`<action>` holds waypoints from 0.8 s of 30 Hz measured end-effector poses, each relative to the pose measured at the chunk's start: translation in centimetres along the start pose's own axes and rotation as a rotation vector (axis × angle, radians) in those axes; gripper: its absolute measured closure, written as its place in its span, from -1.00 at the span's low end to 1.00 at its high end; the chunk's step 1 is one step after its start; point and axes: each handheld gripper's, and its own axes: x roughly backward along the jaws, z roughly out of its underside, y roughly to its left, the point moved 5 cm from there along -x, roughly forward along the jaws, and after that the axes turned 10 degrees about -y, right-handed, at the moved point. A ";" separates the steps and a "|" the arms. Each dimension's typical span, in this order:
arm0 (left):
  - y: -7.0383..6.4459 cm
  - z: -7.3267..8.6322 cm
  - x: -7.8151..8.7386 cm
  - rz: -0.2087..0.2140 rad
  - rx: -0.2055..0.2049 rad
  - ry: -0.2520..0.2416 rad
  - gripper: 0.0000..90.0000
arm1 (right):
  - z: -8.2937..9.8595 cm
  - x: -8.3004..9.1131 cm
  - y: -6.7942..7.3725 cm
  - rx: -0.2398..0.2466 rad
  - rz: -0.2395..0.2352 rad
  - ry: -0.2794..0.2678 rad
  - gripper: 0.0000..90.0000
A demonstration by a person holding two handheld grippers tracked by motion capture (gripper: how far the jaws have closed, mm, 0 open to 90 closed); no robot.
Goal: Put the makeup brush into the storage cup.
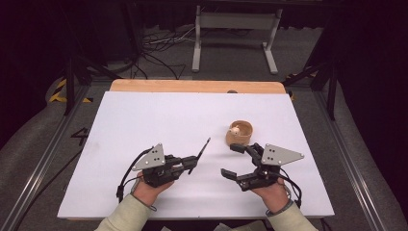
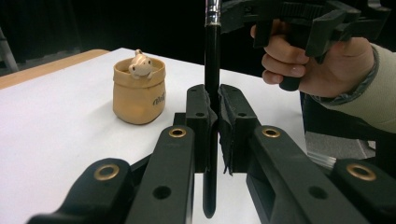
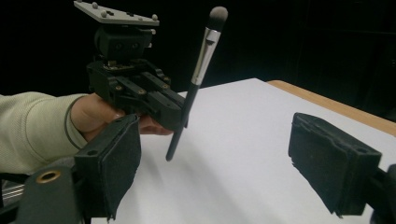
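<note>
High view: fixed camera above the person's edge of the bench [image 1: 144, 120], facing forward and down; takes in the whole white top, both forearms and the floor beyond.

Left gripper view: rides on the left gripper [image 2: 212, 121], close behind its fingers [image 2: 198, 109], low over the bench, facing across toward the right gripper [image 2: 303, 23] and the small pot [image 2: 138, 91].

Right gripper view: rides on the right gripper [image 3: 215, 154], equally close and low, facing back toward the left gripper [image 3: 175, 112].

Shared: the brush [image 3: 196, 79] appears in all three; the two gripper views face each other; the pot appears in the high and left gripper views.
</note>
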 end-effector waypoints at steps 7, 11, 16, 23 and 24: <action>-0.2 0.0 0.0 0.007 -0.010 0.000 0.85 | -0.3 -1.5 0.2 0.015 -0.019 -0.002 -0.34; -0.3 0.1 -0.1 0.013 -0.020 0.004 0.85 | -0.3 -2.1 0.1 0.015 -0.017 0.011 -0.26; -0.5 0.2 -0.2 0.015 -0.032 0.010 0.85 | -0.2 -2.9 0.0 0.007 -0.019 0.028 -0.12; -1.2 0.2 -0.5 0.037 -0.074 0.002 0.85 | 0.0 -4.1 0.2 -0.019 -0.050 0.046 0.11; -1.2 0.2 -0.5 0.040 -0.074 0.007 0.85 | 0.0 -4.2 0.3 -0.025 -0.054 0.047 0.15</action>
